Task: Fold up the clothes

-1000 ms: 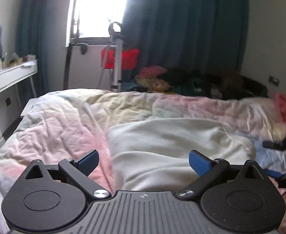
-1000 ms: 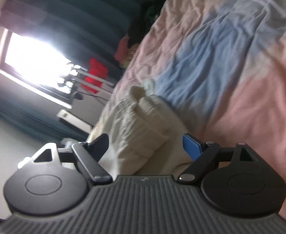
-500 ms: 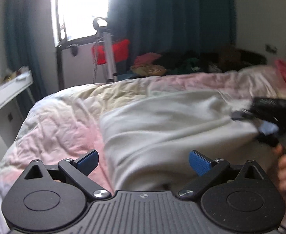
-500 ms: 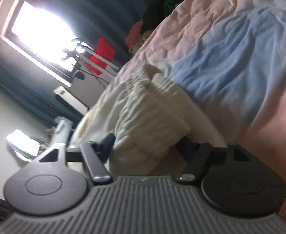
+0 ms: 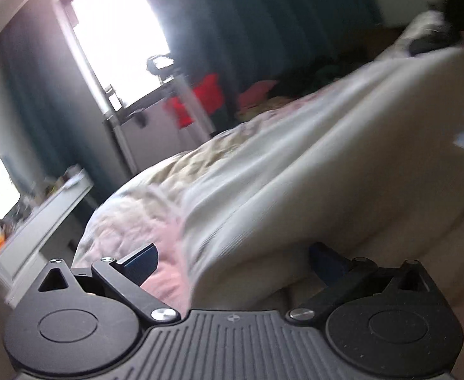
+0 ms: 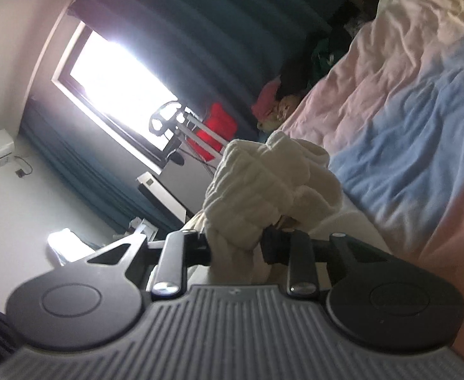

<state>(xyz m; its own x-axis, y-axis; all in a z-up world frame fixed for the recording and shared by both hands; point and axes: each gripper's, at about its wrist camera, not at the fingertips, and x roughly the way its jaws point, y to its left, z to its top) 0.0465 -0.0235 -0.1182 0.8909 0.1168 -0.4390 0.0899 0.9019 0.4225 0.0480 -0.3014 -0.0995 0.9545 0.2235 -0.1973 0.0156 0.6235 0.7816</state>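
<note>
In the left wrist view the left gripper [image 5: 232,258] stood open around the near edge of the cream sweater [image 5: 342,171] on the bed [image 5: 130,228], needing to close, while in the right wrist view the right gripper [image 6: 235,248] pinched its ribbed cuff [image 6: 251,190], seemingly mid-fold

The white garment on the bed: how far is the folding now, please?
Early stage. Done: the right gripper is shut on a bunched ribbed part of the white garment, and the cloth looks lifted off the quilt. In hand: the left gripper is open, with the garment's edge between its fingers, not yet gripped. Left: no neat fold is visible yet.
</note>
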